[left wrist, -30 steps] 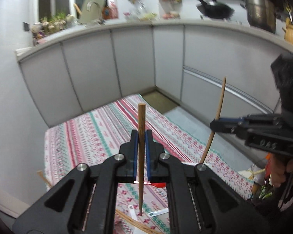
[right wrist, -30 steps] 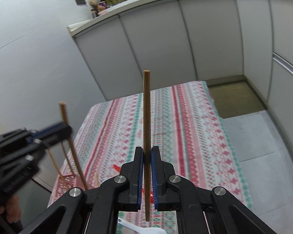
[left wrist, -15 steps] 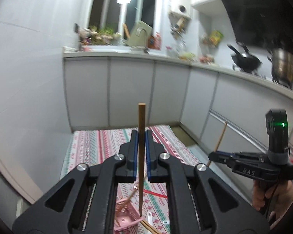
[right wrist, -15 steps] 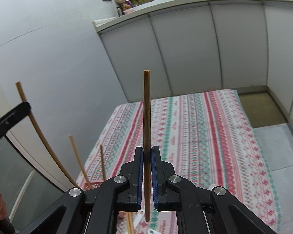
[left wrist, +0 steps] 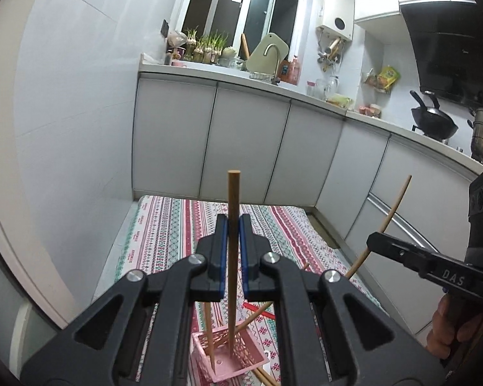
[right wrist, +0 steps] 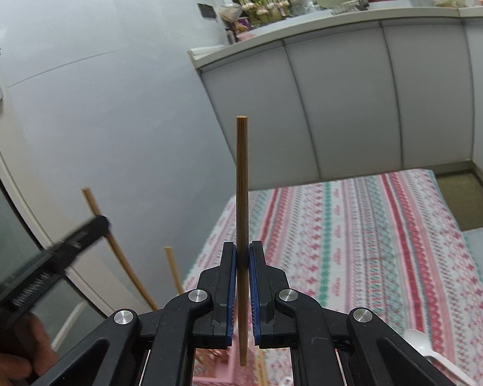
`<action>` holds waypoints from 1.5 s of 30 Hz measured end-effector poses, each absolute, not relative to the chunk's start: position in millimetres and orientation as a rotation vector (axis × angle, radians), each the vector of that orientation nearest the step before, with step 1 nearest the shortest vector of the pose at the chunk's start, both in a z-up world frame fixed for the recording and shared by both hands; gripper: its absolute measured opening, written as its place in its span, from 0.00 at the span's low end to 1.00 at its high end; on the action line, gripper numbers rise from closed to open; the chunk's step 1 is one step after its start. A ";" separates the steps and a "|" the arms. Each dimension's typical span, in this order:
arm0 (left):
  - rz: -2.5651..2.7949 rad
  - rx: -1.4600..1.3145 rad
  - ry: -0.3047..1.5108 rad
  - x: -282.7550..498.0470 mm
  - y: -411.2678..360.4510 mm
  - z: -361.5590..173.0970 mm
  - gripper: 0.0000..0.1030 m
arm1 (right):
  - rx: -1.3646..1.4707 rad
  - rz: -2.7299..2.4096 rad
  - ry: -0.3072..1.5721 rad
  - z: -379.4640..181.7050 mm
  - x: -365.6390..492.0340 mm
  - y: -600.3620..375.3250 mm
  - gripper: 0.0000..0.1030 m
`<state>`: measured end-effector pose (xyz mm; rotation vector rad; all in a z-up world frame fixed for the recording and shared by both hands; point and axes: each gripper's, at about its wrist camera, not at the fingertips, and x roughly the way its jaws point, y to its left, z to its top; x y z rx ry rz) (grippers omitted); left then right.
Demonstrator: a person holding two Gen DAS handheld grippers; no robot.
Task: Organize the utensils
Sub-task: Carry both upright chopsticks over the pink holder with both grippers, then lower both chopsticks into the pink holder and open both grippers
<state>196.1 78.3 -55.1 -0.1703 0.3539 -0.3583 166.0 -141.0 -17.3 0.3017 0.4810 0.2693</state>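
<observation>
My left gripper (left wrist: 233,222) is shut on a wooden chopstick (left wrist: 232,199) held upright, its lower tip reaching down into a pink slotted basket (left wrist: 232,365) on the striped tablecloth. Another chopstick (left wrist: 208,331) stands in the basket. My right gripper (right wrist: 242,251) is shut on a second wooden chopstick (right wrist: 241,177), also upright. In the left wrist view the right gripper (left wrist: 375,241) sits to the right with its chopstick (left wrist: 393,212) slanting. In the right wrist view the left gripper (right wrist: 103,223) is at the left with its chopstick (right wrist: 91,201).
A red utensil (left wrist: 257,309) and more chopsticks (left wrist: 267,378) lie on the tablecloth (left wrist: 164,225) by the basket. A white spoon (right wrist: 425,347) lies at the right. Grey cabinets (left wrist: 248,141) stand beyond the table, a wall (left wrist: 74,128) to the left.
My left gripper has moved over the pink basket and lowered its chopstick tip into it. The right gripper has shifted nearer the basket and tilted up; both grips are unchanged.
</observation>
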 end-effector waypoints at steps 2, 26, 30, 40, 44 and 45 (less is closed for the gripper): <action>-0.362 -0.170 0.359 196.5 78.0 -57.7 0.08 | 0.302 0.283 0.471 -17.7 167.2 -136.3 0.06; -0.387 -0.071 0.429 200.9 72.2 -94.4 0.08 | 0.201 0.319 0.618 -77.5 205.5 -85.6 0.06; -0.400 -0.061 0.461 206.5 70.8 -101.0 0.08 | 0.198 0.336 0.661 -85.5 213.2 -82.8 0.07; -0.416 -0.070 0.498 216.7 67.7 -106.6 0.08 | 0.242 0.338 0.710 -98.0 227.5 -86.6 0.07; -0.414 -0.075 0.510 219.2 67.8 -108.1 0.08 | 0.250 0.336 0.716 -99.0 230.0 -88.2 0.07; -0.411 -0.076 0.514 219.7 67.9 -108.2 0.08 | 0.249 0.336 0.718 -99.4 230.5 -88.2 0.07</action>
